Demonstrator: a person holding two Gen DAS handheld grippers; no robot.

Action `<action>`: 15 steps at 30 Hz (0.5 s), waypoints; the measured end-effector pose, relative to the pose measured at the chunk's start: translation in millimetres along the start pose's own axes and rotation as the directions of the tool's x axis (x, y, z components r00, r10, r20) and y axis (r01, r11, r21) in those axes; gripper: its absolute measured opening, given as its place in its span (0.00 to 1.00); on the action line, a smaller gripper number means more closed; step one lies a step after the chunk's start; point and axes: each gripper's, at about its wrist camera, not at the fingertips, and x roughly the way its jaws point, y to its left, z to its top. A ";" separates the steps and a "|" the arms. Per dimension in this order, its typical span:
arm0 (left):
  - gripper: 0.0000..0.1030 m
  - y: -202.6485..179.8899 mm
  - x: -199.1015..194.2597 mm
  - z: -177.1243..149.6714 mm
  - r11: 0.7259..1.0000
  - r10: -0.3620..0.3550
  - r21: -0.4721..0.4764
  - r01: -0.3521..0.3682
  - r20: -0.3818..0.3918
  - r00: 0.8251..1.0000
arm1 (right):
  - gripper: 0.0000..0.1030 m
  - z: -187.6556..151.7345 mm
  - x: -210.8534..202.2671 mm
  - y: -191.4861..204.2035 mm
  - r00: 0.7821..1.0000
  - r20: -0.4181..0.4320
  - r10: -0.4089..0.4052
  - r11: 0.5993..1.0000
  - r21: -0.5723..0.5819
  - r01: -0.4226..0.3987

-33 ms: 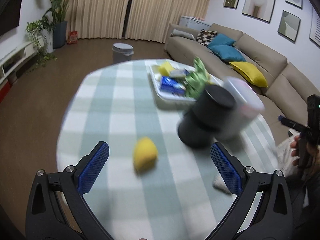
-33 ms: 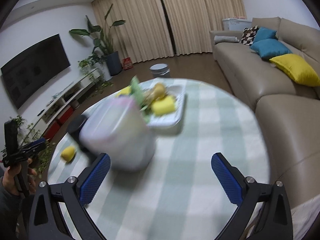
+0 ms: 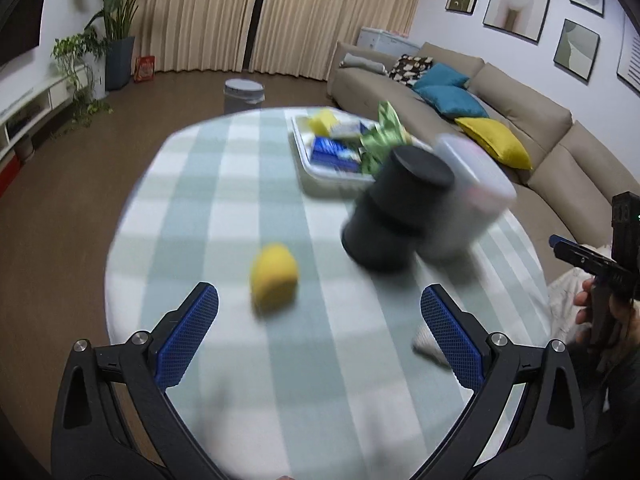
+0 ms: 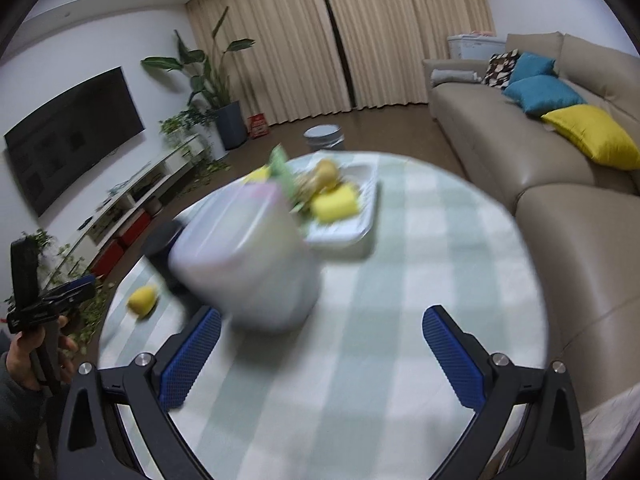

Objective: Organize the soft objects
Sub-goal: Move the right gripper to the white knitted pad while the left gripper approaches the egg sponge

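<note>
Left gripper (image 3: 318, 330), right gripper (image 4: 320, 354): both spread wide, empty; yellow soft lump (image 3: 274, 276) just ahead, ungrasped; recent change indeterminable.

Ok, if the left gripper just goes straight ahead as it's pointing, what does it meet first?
Probably the loose yellow soft object on the checked tablecloth, slightly left of center between the open left gripper fingers. Blur leaves depth uncertain.

My left wrist camera looks forward between my spread jaws from the table's (image 3: 200, 184) near edge toward the sofa (image 3: 500, 92). My right wrist camera views the same table (image 4: 420, 280) toward the television (image 4: 72, 136). Both share the white tray (image 3: 304, 152) (image 4: 360, 224).
</note>
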 end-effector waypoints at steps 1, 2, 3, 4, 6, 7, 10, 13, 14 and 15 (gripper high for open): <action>1.00 -3.9 -0.4 -8.9 1.000 0.005 -0.008 -0.005 -0.011 1.000 | 1.00 -7.8 -0.6 6.9 1.000 -0.003 0.005 1.000 -0.002 -0.005; 1.00 -6.5 -0.9 -14.1 1.000 0.007 -0.012 -0.007 -0.015 1.000 | 1.00 -14.3 -1.7 13.1 1.000 -0.004 0.010 1.000 -0.004 -0.010; 1.00 -10.4 -1.1 -21.6 1.000 0.005 -0.011 -0.006 -0.023 1.000 | 1.00 -21.2 -2.2 20.0 1.000 -0.007 0.017 1.000 -0.005 -0.017; 1.00 -12.9 -1.1 -26.2 1.000 0.006 -0.009 -0.007 -0.031 0.999 | 1.00 -28.1 -2.1 28.4 1.000 -0.012 0.028 1.000 -0.007 -0.028; 1.00 -19.3 -1.3 -38.1 1.000 0.007 -0.007 -0.007 -0.042 0.999 | 1.00 -39.3 -3.0 40.8 0.999 -0.019 0.036 0.999 -0.018 -0.036; 1.00 -22.0 -1.4 -44.0 1.000 0.002 -0.011 -0.003 -0.043 0.999 | 1.00 -43.7 -3.4 47.2 0.999 -0.020 0.039 0.999 -0.023 -0.039; 1.00 -26.3 -0.5 -56.5 0.999 -0.017 -0.032 0.015 -0.049 0.999 | 1.00 -61.9 -1.5 71.9 0.998 -0.034 0.059 0.997 -0.049 -0.061; 1.00 -31.4 -1.0 -64.3 0.999 -0.014 -0.032 0.013 -0.048 0.999 | 1.00 -81.2 10.8 97.4 0.994 -0.064 0.085 0.993 -0.078 -0.090; 1.00 -32.1 -0.5 -64.1 0.999 -0.015 -0.029 0.014 -0.046 0.999 | 1.00 -85.7 15.2 105.2 0.992 -0.081 0.094 0.991 -0.086 -0.100; 1.00 -32.6 -0.3 -64.6 1.000 -0.014 -0.026 0.013 -0.045 0.999 | 1.00 -88.8 19.3 111.1 0.991 -0.094 0.099 0.990 -0.096 -0.107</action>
